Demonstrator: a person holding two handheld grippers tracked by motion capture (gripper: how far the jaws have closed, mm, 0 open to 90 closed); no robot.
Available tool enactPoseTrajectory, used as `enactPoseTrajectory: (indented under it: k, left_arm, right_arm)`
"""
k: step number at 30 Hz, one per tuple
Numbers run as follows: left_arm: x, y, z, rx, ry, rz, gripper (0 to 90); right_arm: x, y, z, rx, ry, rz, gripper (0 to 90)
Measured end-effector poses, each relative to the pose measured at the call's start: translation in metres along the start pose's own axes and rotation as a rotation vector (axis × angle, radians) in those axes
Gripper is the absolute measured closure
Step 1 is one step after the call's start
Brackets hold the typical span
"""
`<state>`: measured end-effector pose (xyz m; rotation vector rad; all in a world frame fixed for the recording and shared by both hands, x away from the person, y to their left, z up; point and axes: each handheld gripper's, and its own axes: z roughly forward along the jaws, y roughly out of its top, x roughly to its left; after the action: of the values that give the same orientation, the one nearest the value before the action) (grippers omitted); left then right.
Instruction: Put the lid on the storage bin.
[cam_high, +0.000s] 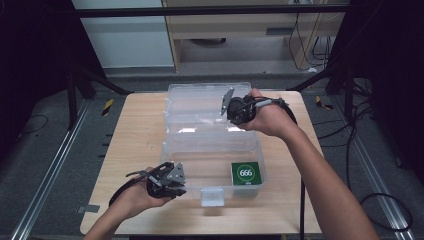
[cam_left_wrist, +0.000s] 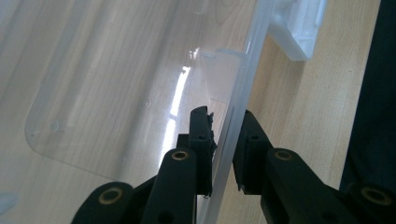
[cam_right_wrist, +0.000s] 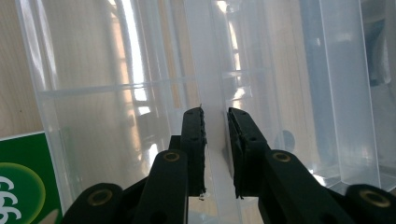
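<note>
A clear plastic box lies opened flat on the wooden bench, its lid half farther from the person and its tray half nearer.

The left hand-held gripper sits at the near left corner of the tray. In the left gripper view its two black jaws straddle the tray's thin clear wall, one jaw inside the tray and one outside, clamped on the rim.

The right hand-held gripper is at the far right part of the box, over the lid half. In the right gripper view its jaws are closed on an upright clear plastic edge that runs straight between them.

A green packet printed with white digits lies inside the tray, well to the right of the left hand-held gripper and nearer the person than the right one.
</note>
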<state>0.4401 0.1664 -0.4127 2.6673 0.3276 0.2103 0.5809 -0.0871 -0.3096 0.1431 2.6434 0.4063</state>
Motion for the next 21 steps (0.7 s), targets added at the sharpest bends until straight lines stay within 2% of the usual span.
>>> enactPoseTrajectory:
  k: [5, 9, 10, 14, 20, 21]
  left_arm:
    - [0.0008, 0.0003, 0.0004, -0.006, -0.001, -0.004, 79.0]
    - [0.0013, -0.0005, 0.0011, -0.026, 0.003, -0.015, 78.7]
    - [0.0012, -0.0022, 0.0013, -0.044, 0.003, -0.024, 78.7]
    - [0.0009, -0.0028, 0.0016, -0.054, 0.006, -0.043, 78.3]
    - [0.0007, -0.0025, 0.0016, -0.053, 0.01, -0.045, 78.2]
    - [0.0006, -0.0022, 0.0012, -0.045, 0.014, -0.036, 78.1]
  right_arm:
    - [-0.0005, 0.0015, 0.0008, -0.005, 0.001, -0.011, 78.9]
    - [0.0004, 0.003, 0.0007, 0.0, -0.005, -0.034, 81.4]
    - [0.0011, 0.0031, -0.0008, -0.004, 0.002, -0.046, 82.8]
    - [0.0012, 0.0045, -0.0036, 0.004, 0.014, -0.044, 83.9]
    - [0.003, 0.0072, -0.0051, 0.01, 0.02, -0.043, 85.8]
    - [0.0035, 0.0072, -0.0057, 0.009, 0.021, -0.045, 86.0]
